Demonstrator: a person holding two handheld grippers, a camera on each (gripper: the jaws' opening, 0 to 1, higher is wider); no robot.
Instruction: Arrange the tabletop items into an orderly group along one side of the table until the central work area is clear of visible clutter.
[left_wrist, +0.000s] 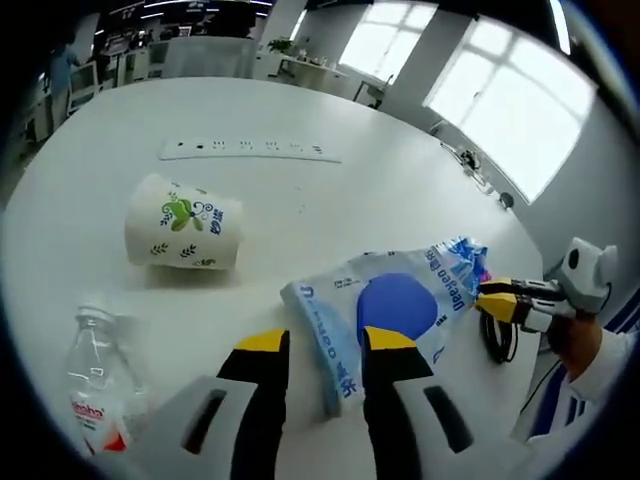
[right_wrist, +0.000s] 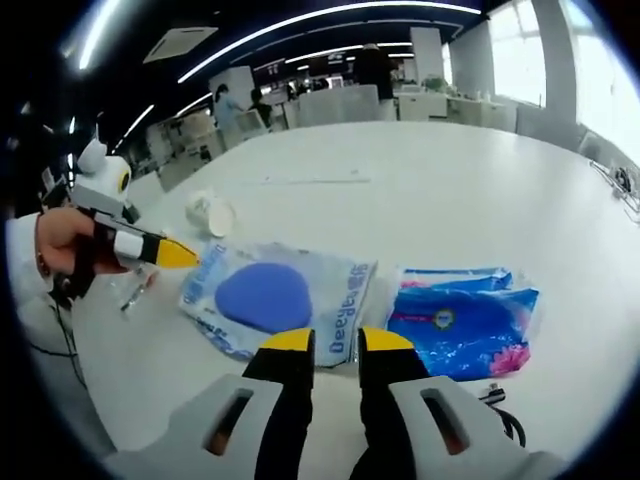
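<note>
- Left tongs (left_wrist: 325, 345) sit with jaws parted a little, gripping nothing, tips at the near edge of the pale pack (left_wrist: 385, 320).
- Right tongs (right_wrist: 325, 342) are likewise released, tips touching that pack's (right_wrist: 275, 295) edge; the blue pack (right_wrist: 462, 320) lies just right.
- Pinch an edge low, then slide it sideways toward the cup (left_wrist: 183, 223) and bottle (left_wrist: 100, 385).

In the left gripper view, the pale blue packet (left_wrist: 385, 320) at lower centre carries blue lettering that seems to read "Deeyeo", seen sideways. At lower left, the clear bottle (left_wrist: 100, 385) has a red label with white letters, too blurred to read. The paper cup's (left_wrist: 183, 224) print is illegible.
</note>
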